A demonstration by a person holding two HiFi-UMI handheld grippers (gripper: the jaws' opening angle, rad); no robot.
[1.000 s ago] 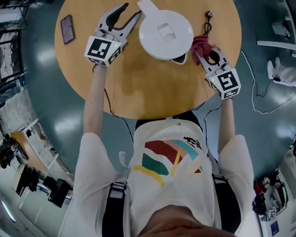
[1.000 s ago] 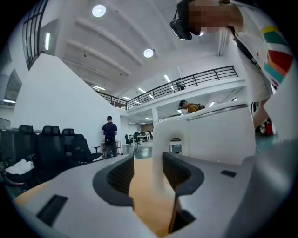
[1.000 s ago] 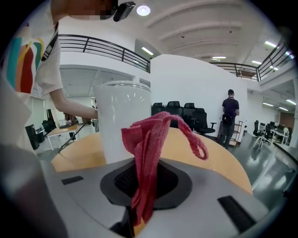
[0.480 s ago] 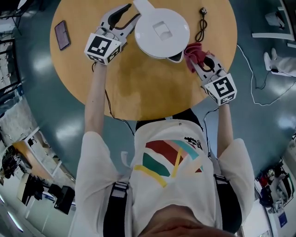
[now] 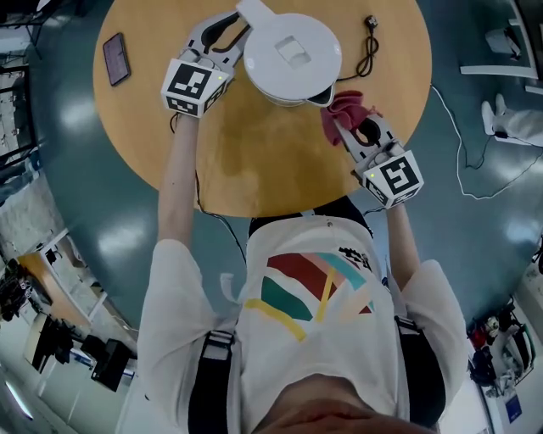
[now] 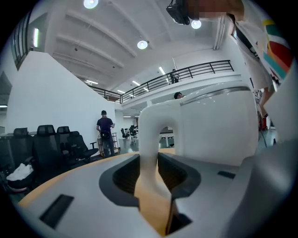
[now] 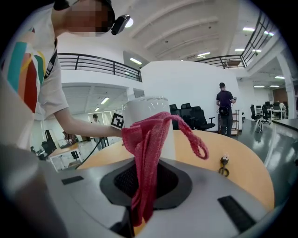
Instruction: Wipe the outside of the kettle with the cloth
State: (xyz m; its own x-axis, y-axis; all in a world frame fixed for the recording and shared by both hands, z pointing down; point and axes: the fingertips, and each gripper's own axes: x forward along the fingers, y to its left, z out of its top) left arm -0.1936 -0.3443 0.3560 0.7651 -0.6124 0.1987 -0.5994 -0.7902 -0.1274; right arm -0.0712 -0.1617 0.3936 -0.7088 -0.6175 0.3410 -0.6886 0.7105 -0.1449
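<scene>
A white kettle (image 5: 293, 58) stands on the round wooden table (image 5: 254, 161), its handle (image 5: 253, 12) pointing to the far left. My left gripper (image 5: 232, 25) is at that handle (image 6: 150, 139). Its jaws have just been closing, and the pads now press on the handle from both sides. A red cloth (image 5: 341, 107) hangs from my right gripper (image 5: 346, 124), which is shut on it just right of the kettle's near side. In the right gripper view the cloth (image 7: 148, 139) drapes in front of the kettle body (image 7: 153, 116).
A dark phone (image 5: 114, 58) lies at the table's left edge. A black cord with a plug (image 5: 370, 44) lies on the table right of the kettle. Beyond the table's rim is blue-grey floor, with white cables (image 5: 475, 161) at the right.
My right gripper has carried the cloth leftwards, closer to the kettle's near side. The left jaws, wide apart beside the handle before, now close on it.
</scene>
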